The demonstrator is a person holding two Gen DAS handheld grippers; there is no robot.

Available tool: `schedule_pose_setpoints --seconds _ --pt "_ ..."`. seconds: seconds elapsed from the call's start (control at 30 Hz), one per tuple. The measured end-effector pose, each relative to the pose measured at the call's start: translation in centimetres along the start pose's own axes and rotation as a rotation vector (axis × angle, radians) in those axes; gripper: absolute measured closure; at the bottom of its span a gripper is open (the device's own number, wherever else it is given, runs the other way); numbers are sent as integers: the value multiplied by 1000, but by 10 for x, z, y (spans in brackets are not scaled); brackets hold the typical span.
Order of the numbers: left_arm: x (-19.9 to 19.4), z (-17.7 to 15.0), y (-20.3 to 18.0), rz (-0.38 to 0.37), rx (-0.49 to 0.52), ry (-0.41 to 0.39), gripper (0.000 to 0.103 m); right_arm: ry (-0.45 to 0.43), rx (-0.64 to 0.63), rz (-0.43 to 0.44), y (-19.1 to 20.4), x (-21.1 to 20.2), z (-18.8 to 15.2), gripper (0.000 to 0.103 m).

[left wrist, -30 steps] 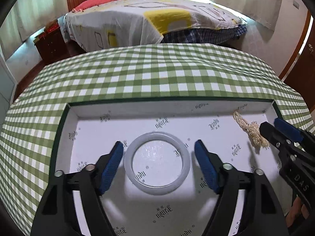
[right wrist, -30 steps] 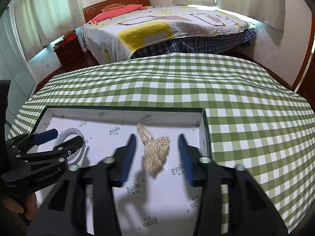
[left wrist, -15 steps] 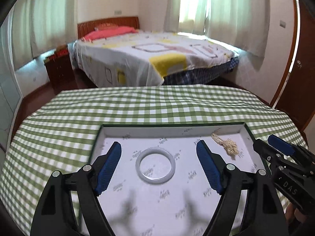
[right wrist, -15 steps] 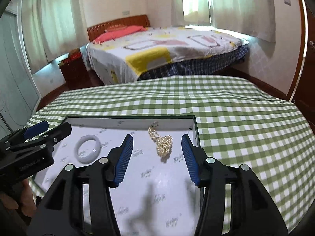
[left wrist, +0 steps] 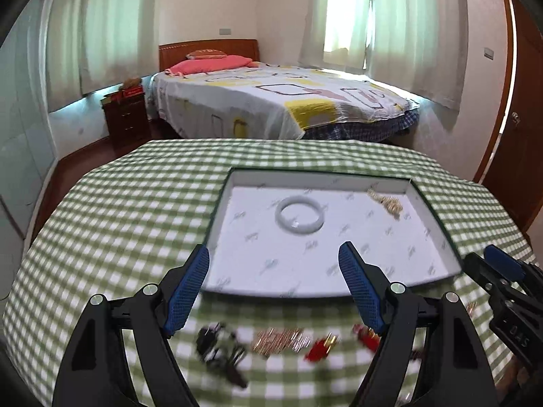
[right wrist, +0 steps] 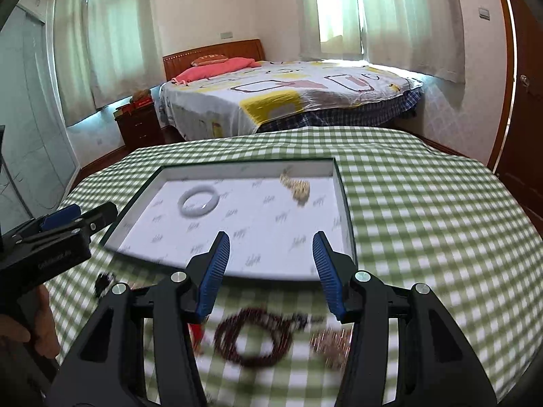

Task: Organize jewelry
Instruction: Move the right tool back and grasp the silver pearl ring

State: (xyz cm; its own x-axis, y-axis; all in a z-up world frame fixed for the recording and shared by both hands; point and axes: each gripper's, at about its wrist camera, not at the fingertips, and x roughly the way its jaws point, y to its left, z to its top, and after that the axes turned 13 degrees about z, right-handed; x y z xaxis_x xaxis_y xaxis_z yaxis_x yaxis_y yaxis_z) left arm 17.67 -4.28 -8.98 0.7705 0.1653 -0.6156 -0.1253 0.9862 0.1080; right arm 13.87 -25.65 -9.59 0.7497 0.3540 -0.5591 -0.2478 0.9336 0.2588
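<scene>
Both my grippers have pulled back from the tray [right wrist: 345, 203], jaws wide and empty; the dark bead loop [right wrist: 253, 337] lies flat below my right gripper [right wrist: 269, 271], nearer than my left gripper [left wrist: 273, 291].

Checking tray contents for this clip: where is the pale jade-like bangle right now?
The pale round bangle lies flat in the left half of the white shallow tray, left of the heap of cream beads; both claws are clear of it.

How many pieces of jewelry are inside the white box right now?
2. A white bangle lies left of the middle of the box, and a beaded necklace is bunched near its far right corner.
</scene>
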Motion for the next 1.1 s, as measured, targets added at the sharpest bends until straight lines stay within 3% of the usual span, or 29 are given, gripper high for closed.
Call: schedule_pose_setpoints --seconds 0.53,0.57,0.8,1.1 --pt "-35 -87 31 64 37 47 27 123 -4 75 42 -14 -91 57" --pt "-36 -90 33 71 37 48 27 131 -2 80 43 -13 -94 62" --pt "-35 -107 42 90 33 85 27 149 -12 77 49 -9 -100 63" --pt "-32 -112 41 91 36 97 27 188 -18 69 49 0 -106 73"
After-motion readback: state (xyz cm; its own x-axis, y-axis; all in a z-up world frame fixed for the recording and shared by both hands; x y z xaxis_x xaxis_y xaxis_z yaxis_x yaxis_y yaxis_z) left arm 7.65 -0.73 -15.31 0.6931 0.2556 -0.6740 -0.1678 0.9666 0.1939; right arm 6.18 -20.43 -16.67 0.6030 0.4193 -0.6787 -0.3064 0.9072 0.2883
